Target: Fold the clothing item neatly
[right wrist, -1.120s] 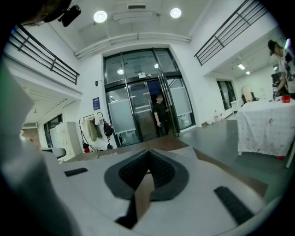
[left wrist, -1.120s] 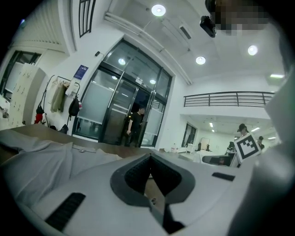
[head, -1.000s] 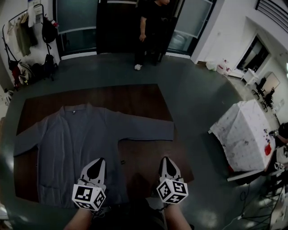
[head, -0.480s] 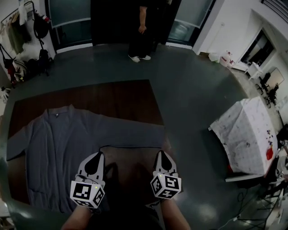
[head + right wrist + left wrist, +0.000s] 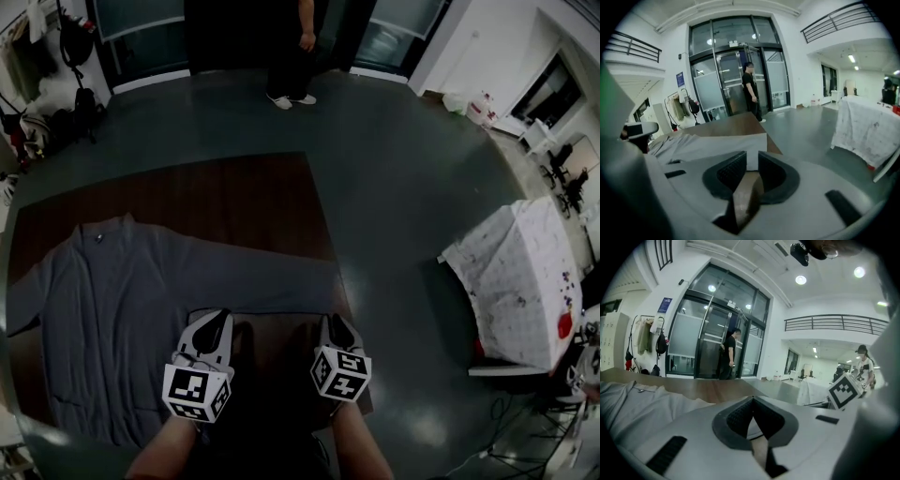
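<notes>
A grey cardigan (image 5: 122, 291) lies spread flat on the dark brown table (image 5: 234, 197), collar at the far side. One sleeve (image 5: 281, 286) stretches right towards the table's edge. My left gripper (image 5: 214, 323) hovers just short of that sleeve's near edge, shut with nothing in it; in the left gripper view (image 5: 752, 401) its pads meet. My right gripper (image 5: 331, 323) hovers near the sleeve's cuff. In the right gripper view (image 5: 752, 159) its jaws are opening, a narrow gap with nothing between them, and the sleeve end (image 5: 717, 143) lies just beyond.
A person (image 5: 295, 47) stands by the glass doors at the far side. A table under a white stained cloth (image 5: 520, 281) stands to the right. Coats and bags (image 5: 37, 66) hang at the far left. Grey floor surrounds the table.
The head view has shifted, so the cardigan sits further left in the frame. Both grippers have come closer to the sleeve's near edge.
</notes>
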{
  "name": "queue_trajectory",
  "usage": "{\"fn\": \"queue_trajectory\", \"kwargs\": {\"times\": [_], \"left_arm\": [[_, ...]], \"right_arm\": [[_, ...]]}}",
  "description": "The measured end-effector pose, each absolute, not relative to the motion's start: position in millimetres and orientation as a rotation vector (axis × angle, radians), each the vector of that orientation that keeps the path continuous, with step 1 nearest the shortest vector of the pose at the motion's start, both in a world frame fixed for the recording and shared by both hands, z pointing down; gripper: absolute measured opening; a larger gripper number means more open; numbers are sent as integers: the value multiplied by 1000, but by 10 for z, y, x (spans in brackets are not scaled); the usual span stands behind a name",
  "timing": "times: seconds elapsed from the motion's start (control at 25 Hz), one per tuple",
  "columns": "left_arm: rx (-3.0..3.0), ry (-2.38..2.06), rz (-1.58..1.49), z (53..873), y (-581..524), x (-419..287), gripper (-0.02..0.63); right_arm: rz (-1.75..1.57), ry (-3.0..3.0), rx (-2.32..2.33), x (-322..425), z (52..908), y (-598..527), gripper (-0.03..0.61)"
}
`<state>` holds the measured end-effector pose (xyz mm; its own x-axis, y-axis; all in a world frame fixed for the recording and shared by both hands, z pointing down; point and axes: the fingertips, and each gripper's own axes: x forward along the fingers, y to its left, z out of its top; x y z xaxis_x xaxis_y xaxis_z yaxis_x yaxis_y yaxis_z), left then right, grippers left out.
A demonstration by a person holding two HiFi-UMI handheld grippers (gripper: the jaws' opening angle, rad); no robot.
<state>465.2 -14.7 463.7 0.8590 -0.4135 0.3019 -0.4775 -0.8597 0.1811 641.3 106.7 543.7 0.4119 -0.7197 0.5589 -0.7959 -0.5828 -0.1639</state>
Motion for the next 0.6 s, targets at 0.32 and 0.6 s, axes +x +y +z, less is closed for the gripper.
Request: {"fn": "queue_trajectory", "kwargs": {"times": [0.32,0.6], "left_arm": [[2761,-634,444,4902,-190,4946,8],[2747,-634,468,4995,-223,5057,8]], "right_arm": [[1018,-1292,2326,6537,5848,917,64],[1118,-1240,2286,6622,6053,930,104]]}}
